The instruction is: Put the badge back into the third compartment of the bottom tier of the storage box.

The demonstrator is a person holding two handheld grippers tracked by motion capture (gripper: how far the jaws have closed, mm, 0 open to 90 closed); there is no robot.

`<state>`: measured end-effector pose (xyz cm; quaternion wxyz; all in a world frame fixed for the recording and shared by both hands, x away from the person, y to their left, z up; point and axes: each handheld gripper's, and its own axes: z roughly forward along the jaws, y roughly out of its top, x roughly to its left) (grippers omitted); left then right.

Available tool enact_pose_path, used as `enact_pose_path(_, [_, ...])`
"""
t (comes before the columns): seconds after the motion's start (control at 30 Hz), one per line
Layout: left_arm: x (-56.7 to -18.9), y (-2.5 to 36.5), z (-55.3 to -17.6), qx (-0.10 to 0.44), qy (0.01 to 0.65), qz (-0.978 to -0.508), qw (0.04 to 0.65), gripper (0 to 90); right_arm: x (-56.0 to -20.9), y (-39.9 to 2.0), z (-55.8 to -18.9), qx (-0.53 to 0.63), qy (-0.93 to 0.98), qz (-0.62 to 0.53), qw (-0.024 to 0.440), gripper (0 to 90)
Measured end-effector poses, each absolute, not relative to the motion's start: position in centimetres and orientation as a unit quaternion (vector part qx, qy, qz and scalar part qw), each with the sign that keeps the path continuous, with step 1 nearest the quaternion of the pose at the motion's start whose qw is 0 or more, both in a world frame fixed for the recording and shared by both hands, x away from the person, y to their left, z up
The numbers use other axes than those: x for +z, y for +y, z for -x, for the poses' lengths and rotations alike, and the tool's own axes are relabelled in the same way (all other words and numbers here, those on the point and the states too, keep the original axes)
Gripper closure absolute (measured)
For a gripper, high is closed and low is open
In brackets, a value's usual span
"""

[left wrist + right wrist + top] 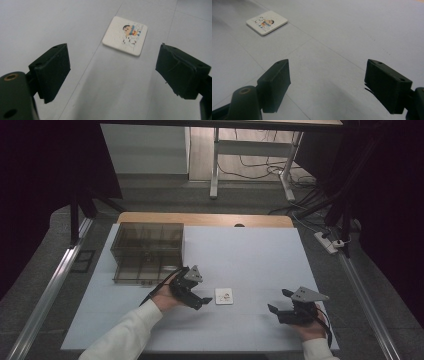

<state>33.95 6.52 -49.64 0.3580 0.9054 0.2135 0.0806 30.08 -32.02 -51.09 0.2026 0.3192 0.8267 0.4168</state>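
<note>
Nearest the person's edge of the white table (260,255), right gripper (281,305): jaws spread wide, nothing between them, held low over bare tabletop, well apart from the tile. Left gripper (206,297): jaws likewise spread and empty, aimed at the tile and just short of it. Item in hand, one small square tile (223,296): white, thin, flat slab with rounded corners, lying face up on the table between the two grippers, much closer to the left one; upper face carries a printed cartoon figure with dark hair, in blue, red and yellow, placed toward one side of the face (125,35); edges plain and pale (266,22). Farther back, at the table's left rear, a smoky translucent drawer box (147,252), well apart from the tile
</note>
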Motion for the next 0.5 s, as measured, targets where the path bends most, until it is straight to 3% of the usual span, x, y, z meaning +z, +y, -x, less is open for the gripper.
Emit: enact_pose_path(0.5, [-48.6, 4.4, -34.5, 0.071, 0.187, -0.908, 0.369, 12.8, -51.0, -32.0, -29.9, 0.42, 0.825, -0.32, 0.202, 20.4])
